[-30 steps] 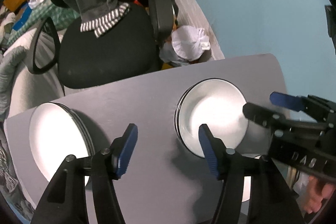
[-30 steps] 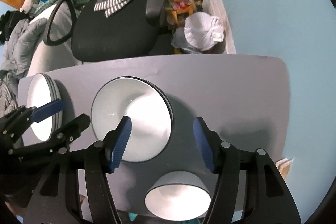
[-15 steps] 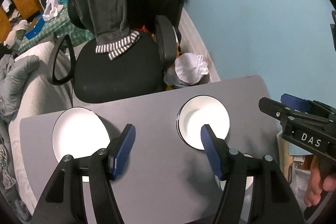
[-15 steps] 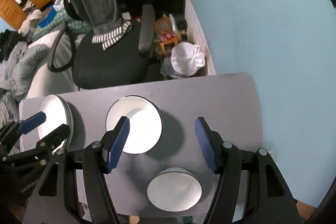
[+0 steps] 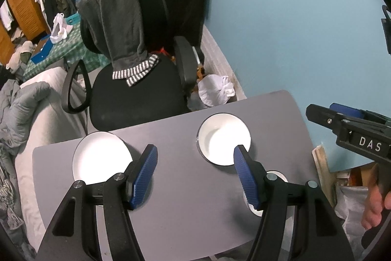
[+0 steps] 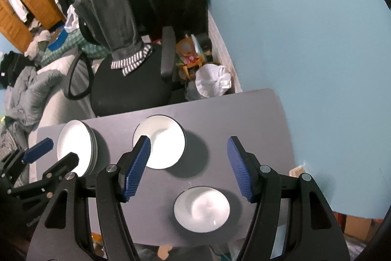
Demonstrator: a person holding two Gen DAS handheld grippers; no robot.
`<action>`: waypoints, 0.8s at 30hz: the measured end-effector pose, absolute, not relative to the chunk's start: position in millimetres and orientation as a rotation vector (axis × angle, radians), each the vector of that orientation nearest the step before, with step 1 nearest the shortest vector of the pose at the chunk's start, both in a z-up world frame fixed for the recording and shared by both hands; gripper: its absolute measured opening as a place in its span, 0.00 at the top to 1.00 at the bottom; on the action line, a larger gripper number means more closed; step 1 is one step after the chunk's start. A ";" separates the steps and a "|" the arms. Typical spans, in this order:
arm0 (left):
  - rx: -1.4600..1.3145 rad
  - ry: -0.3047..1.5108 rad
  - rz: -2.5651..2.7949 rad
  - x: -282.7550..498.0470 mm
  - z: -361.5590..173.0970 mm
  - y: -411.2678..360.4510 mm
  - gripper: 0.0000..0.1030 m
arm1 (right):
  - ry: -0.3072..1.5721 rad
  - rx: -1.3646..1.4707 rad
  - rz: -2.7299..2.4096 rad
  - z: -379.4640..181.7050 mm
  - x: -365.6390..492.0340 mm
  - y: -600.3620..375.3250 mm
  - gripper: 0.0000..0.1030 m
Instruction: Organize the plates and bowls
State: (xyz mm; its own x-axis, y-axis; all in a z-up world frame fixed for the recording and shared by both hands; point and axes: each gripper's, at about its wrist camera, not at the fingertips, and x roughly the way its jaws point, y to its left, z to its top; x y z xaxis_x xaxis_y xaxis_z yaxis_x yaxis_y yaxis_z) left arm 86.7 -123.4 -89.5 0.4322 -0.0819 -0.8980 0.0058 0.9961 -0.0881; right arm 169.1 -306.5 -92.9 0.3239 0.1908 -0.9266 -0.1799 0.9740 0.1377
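Right wrist view shows the right gripper (image 6: 188, 169) spread wide and empty above a grey table (image 6: 256, 119), over a small bowl (image 6: 201, 209), a wider bowl (image 6: 160, 141) and stacked plates (image 6: 75, 147). Left gripper (image 5: 195, 175) also gapes, holding nothing.

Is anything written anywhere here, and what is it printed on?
"DAS": white letters on the black body of the right tongs, seen from the left wrist camera; the word runs off the picture edge.
Faint lettering on the black body of the left tongs, seen from the right wrist camera: too blurred to read.
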 end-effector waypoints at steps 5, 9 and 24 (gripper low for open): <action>-0.077 1.104 -0.082 78.3 -79.0 -129.8 0.36 | 1.197 0.041 0.243 -85.0 160.3 -313.5 0.38; -0.055 1.091 -0.099 73.9 -72.9 -136.7 0.36 | 1.178 0.055 0.236 -77.4 152.0 -318.0 0.38; -0.076 1.111 -0.160 65.0 -64.3 -144.4 0.36 | 1.119 0.080 0.181 -55.8 126.8 -340.7 0.38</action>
State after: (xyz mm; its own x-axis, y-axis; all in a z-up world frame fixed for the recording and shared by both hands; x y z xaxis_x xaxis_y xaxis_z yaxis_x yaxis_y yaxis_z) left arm 65.0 -144.4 -64.3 0.4342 -0.1662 -0.8854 0.0901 0.9859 -0.1409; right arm 126.8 -340.7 -55.8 0.4235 0.1844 -0.8869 -0.1038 0.9825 0.1547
